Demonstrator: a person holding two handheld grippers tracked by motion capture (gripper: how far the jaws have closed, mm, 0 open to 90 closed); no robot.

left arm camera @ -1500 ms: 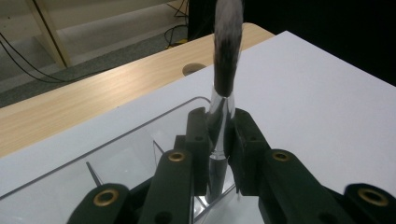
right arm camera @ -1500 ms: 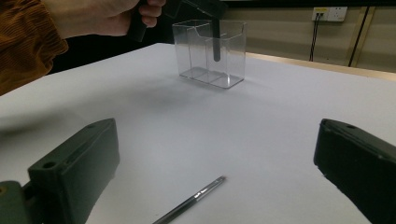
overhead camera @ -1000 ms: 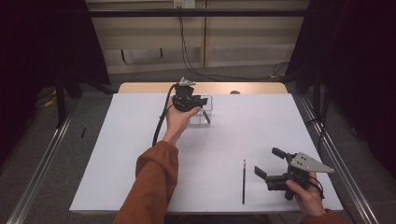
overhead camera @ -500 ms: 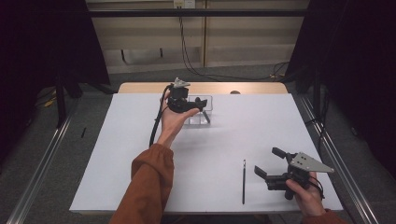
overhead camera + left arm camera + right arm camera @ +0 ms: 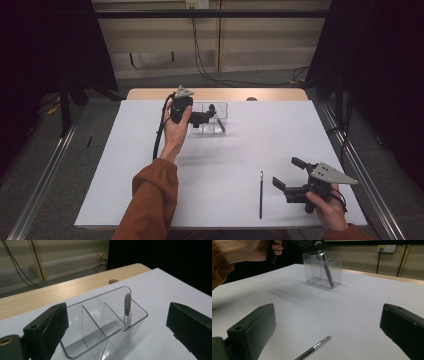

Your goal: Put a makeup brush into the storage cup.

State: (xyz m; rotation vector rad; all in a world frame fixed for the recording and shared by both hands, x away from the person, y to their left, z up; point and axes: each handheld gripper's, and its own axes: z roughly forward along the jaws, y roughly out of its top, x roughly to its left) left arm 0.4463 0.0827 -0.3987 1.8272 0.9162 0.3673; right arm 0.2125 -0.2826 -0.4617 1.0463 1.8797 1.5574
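High view: the thin brush (image 5: 260, 194) lies on the white table (image 5: 125, 175), long axis running away from the person, just left of the right gripper (image 5: 290, 176), whose jaws stand spread and empty. The left gripper (image 5: 206, 118) is well apart at the clear organizer (image 5: 222, 111), where the makeup brush (image 5: 127, 305) leans in an end compartment. Its jaws have just been opening, nothing between them, and it has drawn back from the organizer since a second ago.

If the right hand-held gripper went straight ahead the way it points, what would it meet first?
Probably the thin brush lying on the table just ahead of the open right hand-held gripper; the clear organizer stands farther off.
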